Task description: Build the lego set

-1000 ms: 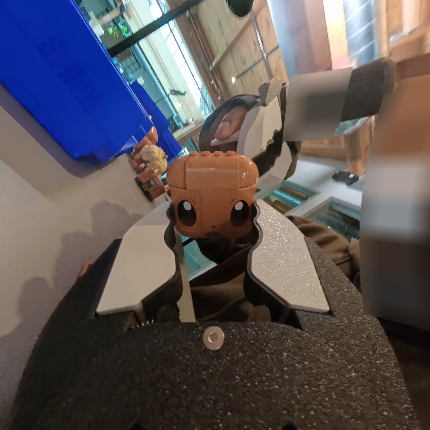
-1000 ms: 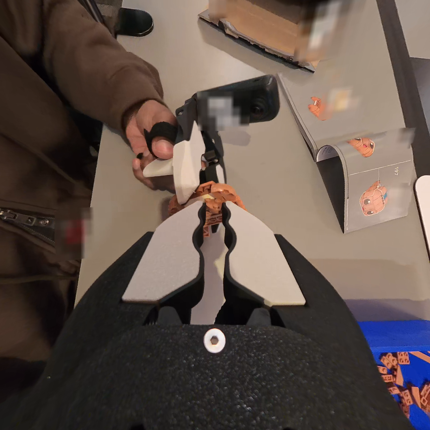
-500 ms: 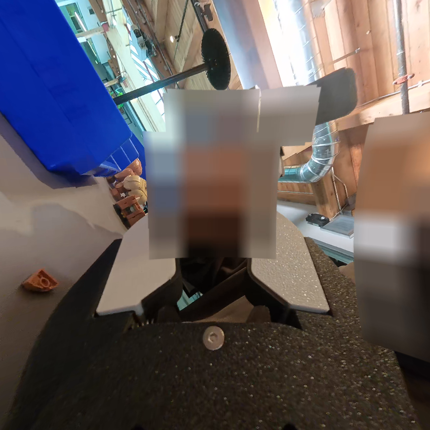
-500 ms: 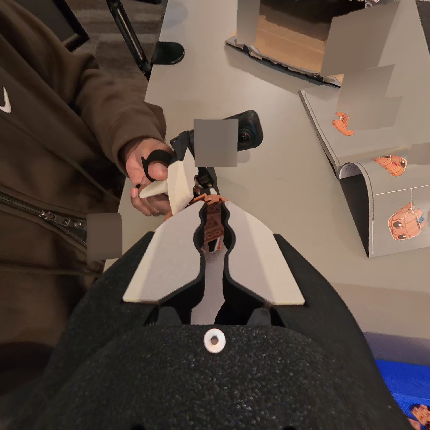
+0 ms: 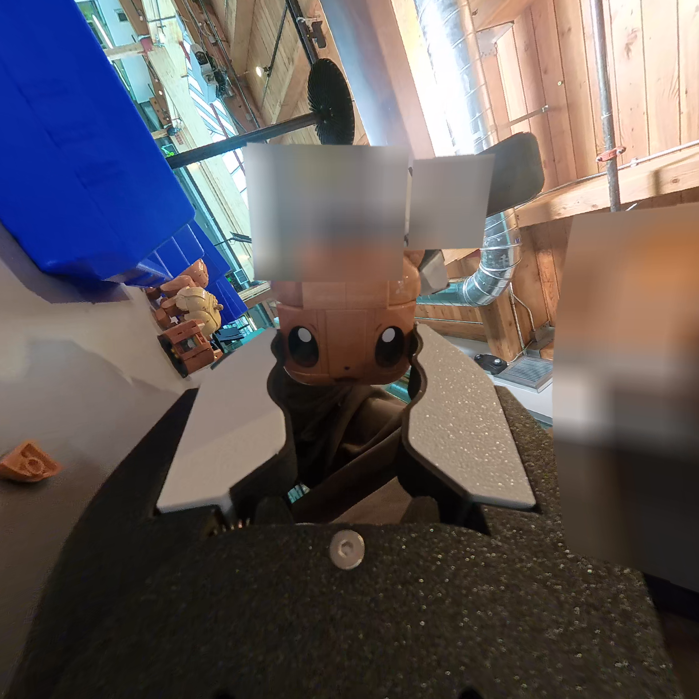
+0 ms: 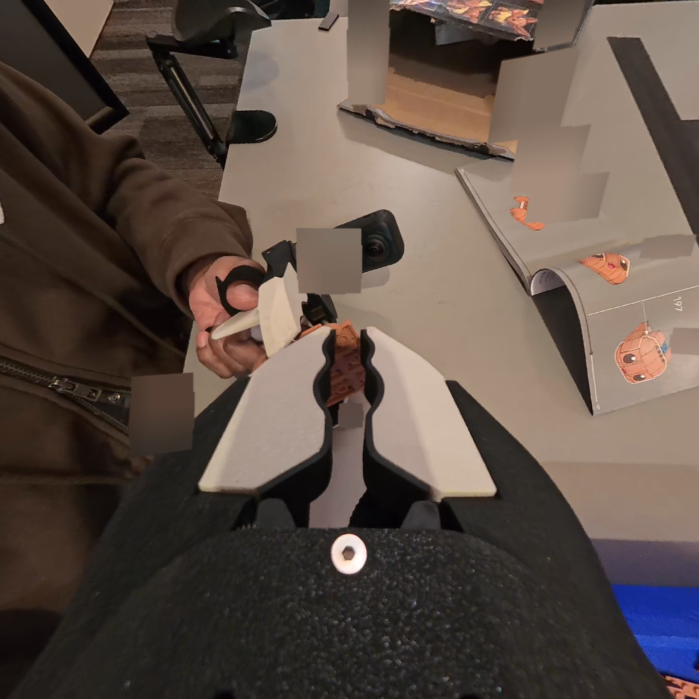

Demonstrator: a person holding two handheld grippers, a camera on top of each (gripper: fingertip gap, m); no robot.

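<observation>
Since a second ago, the right gripper (image 6: 346, 342) has pulled back, clenched on a studded brown piece (image 6: 346, 365). Beyond, the left gripper (image 5: 344, 350) grasps the brown head (image 5: 342, 340) above bare grey table (image 6: 435, 302).

The brown lego head (image 5: 342, 340) is hidden above its eyes (a blur patch), its bottom behind gripper fingers (image 5: 459, 423).

A torn cardboard box (image 6: 435, 102) lay open at twelve o'clock on the grey table (image 6: 435, 242). A black tripod (image 6: 196, 94) stood at eleven o'clock off the table's edge. Overhead in the left wrist view, a silver duct (image 5: 488, 272) ran along wooden walls (image 5: 567, 75) at two o'clock.
</observation>
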